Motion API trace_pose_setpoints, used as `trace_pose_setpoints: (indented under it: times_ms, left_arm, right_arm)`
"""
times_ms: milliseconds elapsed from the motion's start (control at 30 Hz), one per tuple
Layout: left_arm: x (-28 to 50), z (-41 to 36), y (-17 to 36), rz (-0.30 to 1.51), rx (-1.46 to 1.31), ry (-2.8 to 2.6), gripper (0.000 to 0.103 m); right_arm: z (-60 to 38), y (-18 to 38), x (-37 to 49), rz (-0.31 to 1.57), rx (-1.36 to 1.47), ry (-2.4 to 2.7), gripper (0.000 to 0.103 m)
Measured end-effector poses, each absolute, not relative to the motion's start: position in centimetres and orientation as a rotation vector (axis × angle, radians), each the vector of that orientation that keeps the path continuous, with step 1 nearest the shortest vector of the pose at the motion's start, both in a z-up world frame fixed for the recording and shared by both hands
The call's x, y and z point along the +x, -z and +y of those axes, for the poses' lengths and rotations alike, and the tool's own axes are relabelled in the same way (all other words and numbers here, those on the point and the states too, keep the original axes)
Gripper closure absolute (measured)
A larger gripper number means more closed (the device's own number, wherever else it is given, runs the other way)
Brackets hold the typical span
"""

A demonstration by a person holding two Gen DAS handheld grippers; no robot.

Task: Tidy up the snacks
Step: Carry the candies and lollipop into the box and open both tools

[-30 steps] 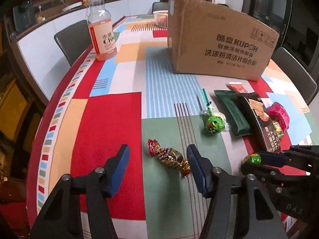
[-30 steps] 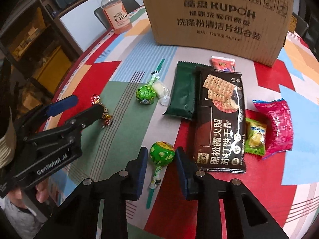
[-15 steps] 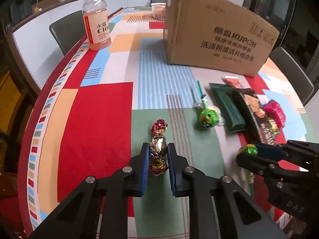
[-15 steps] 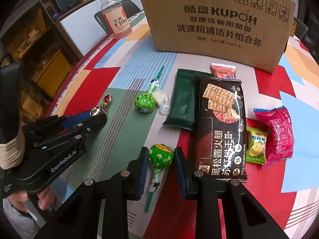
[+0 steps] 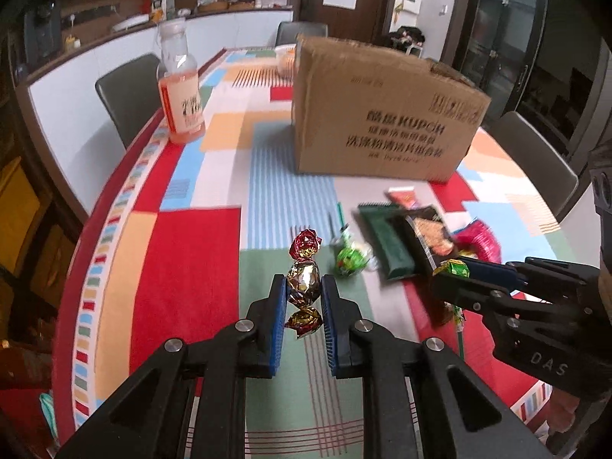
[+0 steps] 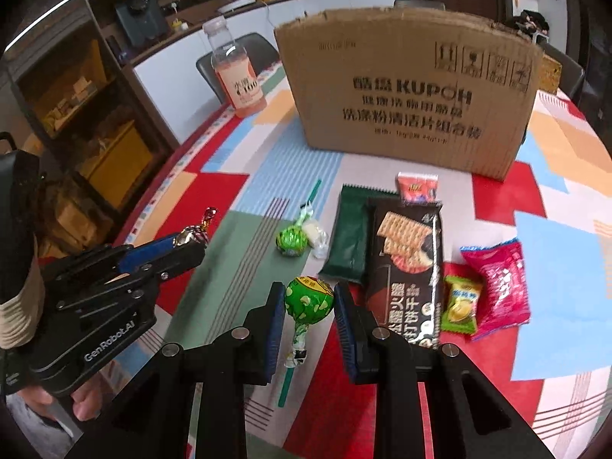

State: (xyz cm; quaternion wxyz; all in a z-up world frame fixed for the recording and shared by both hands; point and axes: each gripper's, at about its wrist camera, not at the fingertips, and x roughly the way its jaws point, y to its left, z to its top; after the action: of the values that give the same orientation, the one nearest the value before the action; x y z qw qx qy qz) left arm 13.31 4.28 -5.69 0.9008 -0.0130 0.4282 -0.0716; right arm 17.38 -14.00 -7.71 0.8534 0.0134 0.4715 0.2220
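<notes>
My left gripper (image 5: pixel 304 292) is shut on a gold and red foil-wrapped candy (image 5: pixel 303 281) and holds it above the table. My right gripper (image 6: pixel 309 306) is shut on a green lollipop (image 6: pixel 309 300), its stick hanging down, lifted off the table. The left gripper with the candy also shows in the right wrist view (image 6: pixel 191 235). A brown cardboard box (image 6: pixel 409 91) stands behind the snacks. A second green lollipop (image 6: pixel 292 241), a dark green packet (image 6: pixel 350 239), a black cracker pack (image 6: pixel 411 267), a pink packet (image 6: pixel 503 287) and a small green packet (image 6: pixel 461 304) lie on the table.
A bottle of orange drink (image 5: pixel 183 101) stands at the far left edge of the patterned tablecloth (image 5: pixel 183 283). A small red packet (image 6: pixel 417 187) lies in front of the box. Grey chairs (image 5: pixel 126 91) stand around the table.
The left gripper closed on the foil candy and lifted it. The right gripper lifted the lollipop and both grippers rose and tilted toward the box.
</notes>
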Motion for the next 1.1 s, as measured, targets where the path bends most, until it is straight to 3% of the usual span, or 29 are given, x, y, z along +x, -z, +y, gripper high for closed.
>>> trace_pose_setpoints:
  times_ms: [667,1100]
  left_arm:
    - [16.8,-0.5,-4.3,0.604,0.031,0.235,0.084]
    - [22.4,-2.5,-7.4,0.556,0.056,0.222,0.084]
  right_arm:
    - [-19.0,-3.3,19.9,0.665,0.052,-0.393,0.076]
    - [-20.6,-8.0,25.1,0.549,0.061,-0.334,0.076]
